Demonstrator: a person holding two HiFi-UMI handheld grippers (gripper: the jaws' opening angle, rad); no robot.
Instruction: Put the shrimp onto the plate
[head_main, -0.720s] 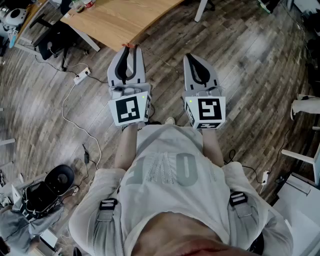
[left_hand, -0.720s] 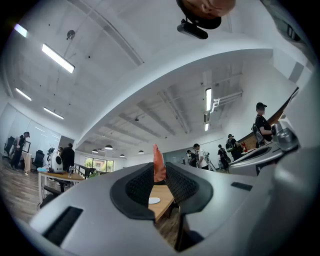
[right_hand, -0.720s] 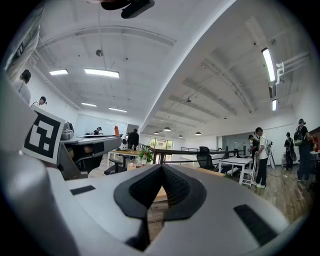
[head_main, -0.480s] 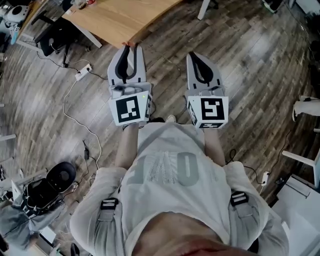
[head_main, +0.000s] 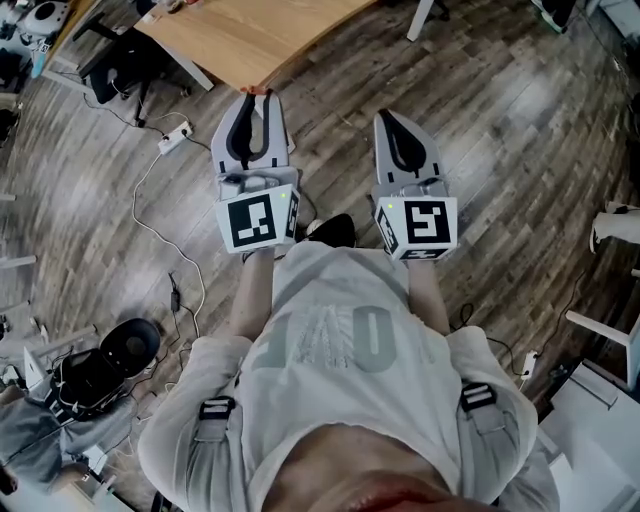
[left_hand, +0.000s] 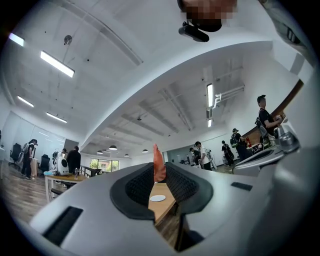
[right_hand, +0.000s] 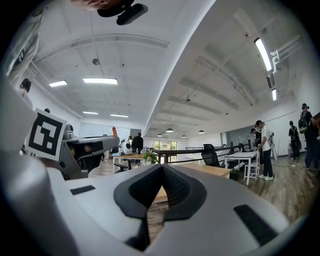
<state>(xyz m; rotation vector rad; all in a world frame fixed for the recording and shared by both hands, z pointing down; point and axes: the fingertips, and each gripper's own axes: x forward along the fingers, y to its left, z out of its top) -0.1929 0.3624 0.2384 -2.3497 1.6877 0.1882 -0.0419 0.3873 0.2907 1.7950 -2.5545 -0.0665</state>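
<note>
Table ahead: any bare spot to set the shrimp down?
On the wooden table, bare wood runs from the near corner to the white plate. Crowded: the floor left of it, around the power strip. The left gripper holds the shrimp.

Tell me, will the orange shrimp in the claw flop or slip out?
It is probably stiff, like a toy: the shrimp sticks straight up from the left claw without drooping. It is likely light, since only its lower end seems pinched. It might slip, with so little of it gripped.

A white plate (left_hand: 157, 198) lies on the wooden table (head_main: 250, 40).
</note>
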